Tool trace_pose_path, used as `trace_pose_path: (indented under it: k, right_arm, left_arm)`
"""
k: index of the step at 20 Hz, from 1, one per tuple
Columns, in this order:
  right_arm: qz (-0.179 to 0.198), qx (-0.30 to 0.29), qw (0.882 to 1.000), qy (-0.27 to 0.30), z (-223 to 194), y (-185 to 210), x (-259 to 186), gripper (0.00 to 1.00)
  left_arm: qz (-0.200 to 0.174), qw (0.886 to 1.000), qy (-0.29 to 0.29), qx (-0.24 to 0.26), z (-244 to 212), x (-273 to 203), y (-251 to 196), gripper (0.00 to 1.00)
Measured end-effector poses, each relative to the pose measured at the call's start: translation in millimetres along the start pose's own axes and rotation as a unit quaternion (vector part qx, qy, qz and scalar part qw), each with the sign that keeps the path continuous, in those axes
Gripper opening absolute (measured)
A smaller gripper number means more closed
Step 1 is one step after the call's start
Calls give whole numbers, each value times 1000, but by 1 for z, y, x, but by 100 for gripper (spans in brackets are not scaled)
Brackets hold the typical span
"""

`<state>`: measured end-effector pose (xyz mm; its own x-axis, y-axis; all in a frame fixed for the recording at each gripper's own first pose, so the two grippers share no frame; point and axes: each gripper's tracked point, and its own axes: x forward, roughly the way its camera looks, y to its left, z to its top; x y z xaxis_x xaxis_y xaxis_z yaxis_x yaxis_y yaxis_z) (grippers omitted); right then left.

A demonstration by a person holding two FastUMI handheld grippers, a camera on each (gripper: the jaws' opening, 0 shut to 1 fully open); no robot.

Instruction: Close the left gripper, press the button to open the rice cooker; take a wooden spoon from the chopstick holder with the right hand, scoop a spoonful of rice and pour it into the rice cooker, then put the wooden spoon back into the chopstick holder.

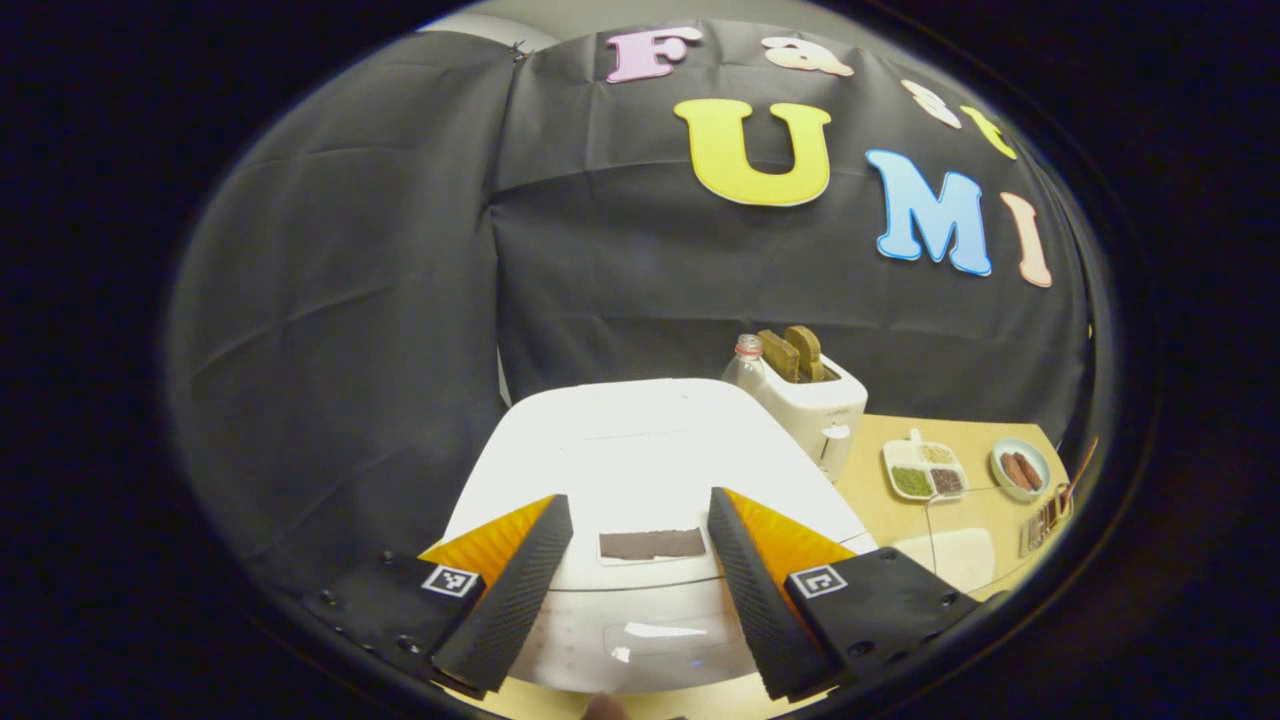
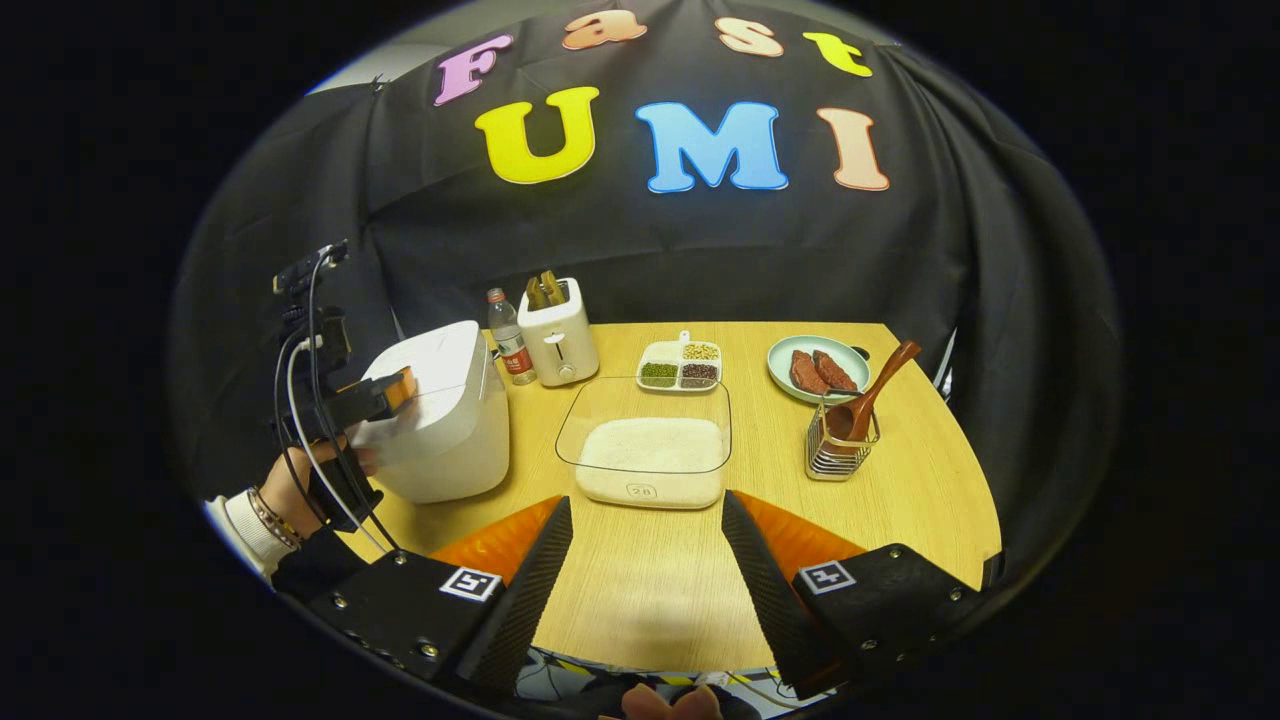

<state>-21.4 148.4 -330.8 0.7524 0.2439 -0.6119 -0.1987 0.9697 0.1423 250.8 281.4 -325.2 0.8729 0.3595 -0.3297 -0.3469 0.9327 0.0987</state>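
Table (image 2: 900, 470): round wooden top, carrying everything.
Rice cooker (image 2: 440, 415): at the table's left edge, lid down, so step one is in hand.
Rice tub (image 2: 650, 445): clear tub of rice, table centre.
Toaster (image 2: 558, 330): back edge, bottle (image 2: 510, 350) beside it; both clear of the work.
Plates: divided dish (image 2: 680, 365) and sausage plate (image 2: 815, 370) at the back, no obstacle.
Holder (image 2: 840, 445): wire, right side, wooden spoon (image 2: 875, 385) standing in it, handle leaning right.
Left gripper (image 1: 640, 560): over the cooker's front, fingers wide apart, gripping nothing. It must close, then press the button.
Right gripper (image 2: 645, 570): waiting at the near edge, fingers spread, empty.
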Motion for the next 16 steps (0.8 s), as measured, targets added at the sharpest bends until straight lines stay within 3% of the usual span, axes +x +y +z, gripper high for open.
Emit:
trace_pose_path:
  k: [1,4,10,16]
  right_arm:
    - [-1,3,1000,-2,1,-2,-1,93]
    - [-2,7,1000,-6,4,-4,-2,93]
    - [-6,11,1000,-22,12,-14,-11,93]
    - [-8,18,998,-54,31,-41,-28,93]
  left_arm:
    - [-8,1000,9,-2,-1,-2,-2,100]
    - [-26,999,24,-14,-1,-11,-5,97]
    - [-39,999,-5,-11,28,-46,-15,99]
    - [-59,998,-18,-32,53,-109,-34,96]
